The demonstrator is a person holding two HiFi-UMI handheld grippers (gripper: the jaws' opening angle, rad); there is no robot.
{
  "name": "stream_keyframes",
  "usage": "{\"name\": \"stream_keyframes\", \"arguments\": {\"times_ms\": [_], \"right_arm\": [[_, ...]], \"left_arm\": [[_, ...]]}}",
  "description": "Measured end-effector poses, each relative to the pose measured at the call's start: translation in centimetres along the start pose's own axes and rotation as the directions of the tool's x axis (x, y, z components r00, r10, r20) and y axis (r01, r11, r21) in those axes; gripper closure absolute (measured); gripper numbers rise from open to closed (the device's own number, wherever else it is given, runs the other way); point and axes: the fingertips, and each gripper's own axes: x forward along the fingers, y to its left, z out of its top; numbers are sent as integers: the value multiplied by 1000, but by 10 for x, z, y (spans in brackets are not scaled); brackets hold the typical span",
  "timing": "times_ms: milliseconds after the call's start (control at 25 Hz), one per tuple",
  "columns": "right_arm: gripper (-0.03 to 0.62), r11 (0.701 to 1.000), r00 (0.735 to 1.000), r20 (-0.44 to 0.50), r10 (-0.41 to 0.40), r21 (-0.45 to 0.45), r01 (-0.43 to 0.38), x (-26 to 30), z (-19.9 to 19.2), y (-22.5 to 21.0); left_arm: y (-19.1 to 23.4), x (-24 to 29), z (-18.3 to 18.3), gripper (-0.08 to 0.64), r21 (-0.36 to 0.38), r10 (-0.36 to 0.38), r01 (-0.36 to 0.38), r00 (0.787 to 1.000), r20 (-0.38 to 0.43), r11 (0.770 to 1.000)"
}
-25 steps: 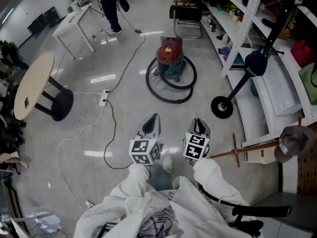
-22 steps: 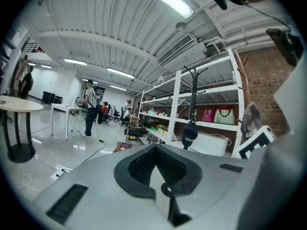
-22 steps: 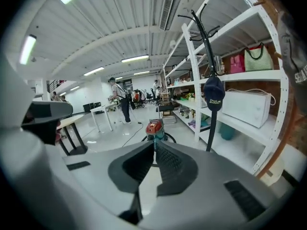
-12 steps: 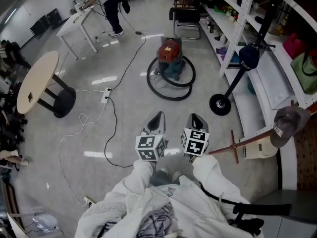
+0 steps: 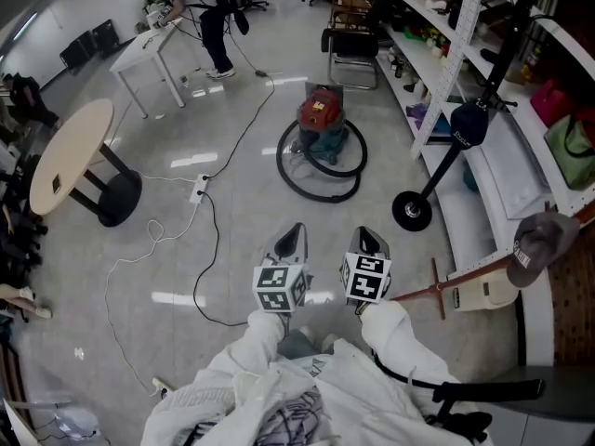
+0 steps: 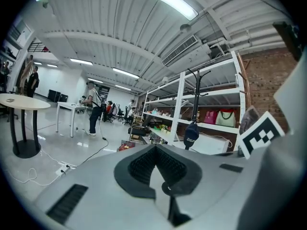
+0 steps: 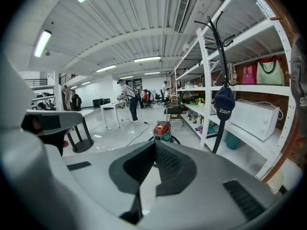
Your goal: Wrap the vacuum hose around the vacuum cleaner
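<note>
The vacuum cleaner [image 5: 321,119], red on top with a blue-green body, stands on the floor some way ahead of me. Its black hose [image 5: 321,177] lies in loops on the floor around its base. In the right gripper view the vacuum cleaner [image 7: 162,128] shows small, straight ahead above the jaws. My left gripper [image 5: 291,236] and right gripper [image 5: 369,239] are held side by side close to my body, pointing toward it and far from it. The left gripper [image 6: 156,146] is shut with nothing in it, and so is the right gripper [image 7: 155,143].
A coat stand [image 5: 437,170] with a dark cap stands right of the vacuum, before white shelves [image 5: 446,35]. A black chair [image 5: 351,37] is behind it. Thin cables [image 5: 200,249] cross the floor on the left near a round table [image 5: 65,156]. A person [image 5: 212,17] stands by a white table [image 5: 149,45].
The head view has shifted slightly, so the vacuum sits a touch lower in the picture. Both grippers stay low in front of me, about where they were.
</note>
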Motion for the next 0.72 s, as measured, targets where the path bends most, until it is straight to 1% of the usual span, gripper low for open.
{"name": "stream_keyframes", "arguments": {"times_ms": [160,480,720], "right_arm": [[578,1000,1000,2,-7,0,7,4,2,6],[578,1000,1000,0,-13,-9,13,14,8,14],[578,1000,1000,4,-16,-14,16,19,13,22]], "left_arm": [[11,0,-4,558,-1,-8,8,1000,-3,1000],[25,0,9,558,-3,5,-5,1000,7,1000],[37,-1,6,558,-11,17,-17,1000,1,1000]]}}
